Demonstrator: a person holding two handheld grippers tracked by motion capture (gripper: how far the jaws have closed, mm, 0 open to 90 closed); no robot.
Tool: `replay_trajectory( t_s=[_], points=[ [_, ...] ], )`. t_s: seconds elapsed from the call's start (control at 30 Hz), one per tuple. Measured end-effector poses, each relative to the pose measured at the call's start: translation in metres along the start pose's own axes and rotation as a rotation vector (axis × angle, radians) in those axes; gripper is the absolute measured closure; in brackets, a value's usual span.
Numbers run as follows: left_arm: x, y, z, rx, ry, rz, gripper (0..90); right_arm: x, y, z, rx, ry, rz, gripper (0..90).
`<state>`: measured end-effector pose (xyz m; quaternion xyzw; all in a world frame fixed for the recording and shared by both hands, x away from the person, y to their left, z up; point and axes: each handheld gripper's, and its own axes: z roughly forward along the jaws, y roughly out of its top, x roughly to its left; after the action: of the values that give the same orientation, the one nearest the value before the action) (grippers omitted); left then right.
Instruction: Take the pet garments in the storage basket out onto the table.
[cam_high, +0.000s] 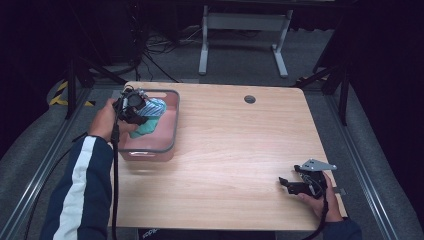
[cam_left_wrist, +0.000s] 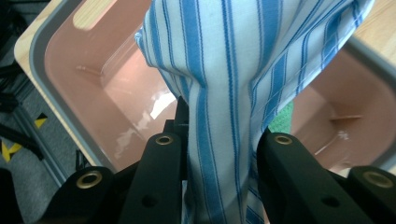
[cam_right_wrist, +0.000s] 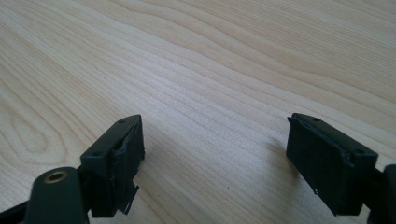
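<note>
- Left gripper view looks along the left tool (cam_left_wrist: 219, 140), whose two black jaws clamp a bunched fold of blue-and-white striped cloth (cam_left_wrist: 224, 70) hanging over the open pink bin (cam_left_wrist: 70, 74). The pinch takes only a narrow gather, so the fabric may slide free if the hand jerks or lifts fast.
- High view places that bin (cam_high: 170, 145) at the far left of the tabletop (cam_high: 240, 150), close to its left edge, with the left tool (cam_high: 131, 106) above it. A snagged cloth could drag the light bin toward that edge or tip it.
- A teal cloth (cam_high: 146, 128) lies in the bin just beside the striped one; a green patch (cam_left_wrist: 281, 117) peeks past the stripes. The two may cling and come out together.
- The left tool's trailing cable hangs along the sleeve and could catch the bin's rim.
- Right tool (cam_right_wrist: 212, 158) hovers low over bare wood at the near right, jaws spread wide and gripping nothing; it sits well apart from the bin, too far to steady it quickly.
</note>
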<state>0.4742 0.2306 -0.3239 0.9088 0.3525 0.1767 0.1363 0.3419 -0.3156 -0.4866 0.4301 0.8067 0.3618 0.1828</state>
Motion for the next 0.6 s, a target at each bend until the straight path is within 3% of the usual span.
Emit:
replay_trajectory(
  t_s=[0.2, 0.37, 0.6],
  points=[
    [-0.007, 0.006, -0.01, -0.04, -0.014, 0.018, 75.4, 0.0, 0.0, 0.0, 0.0, 0.0, 0.0, 19.7],
    [-0.02, 0.014, -0.02, -0.084, -0.012, 0.061, 75.3, 0.0, 0.0, 0.0, 0.0, 0.0, 0.0, 19.7],
    [-0.037, 0.025, -0.025, -0.103, -0.029, 0.127, 75.3, 0.0, 0.0, 0.0, 0.0, 0.0, 0.0, 19.7]
  ],
)
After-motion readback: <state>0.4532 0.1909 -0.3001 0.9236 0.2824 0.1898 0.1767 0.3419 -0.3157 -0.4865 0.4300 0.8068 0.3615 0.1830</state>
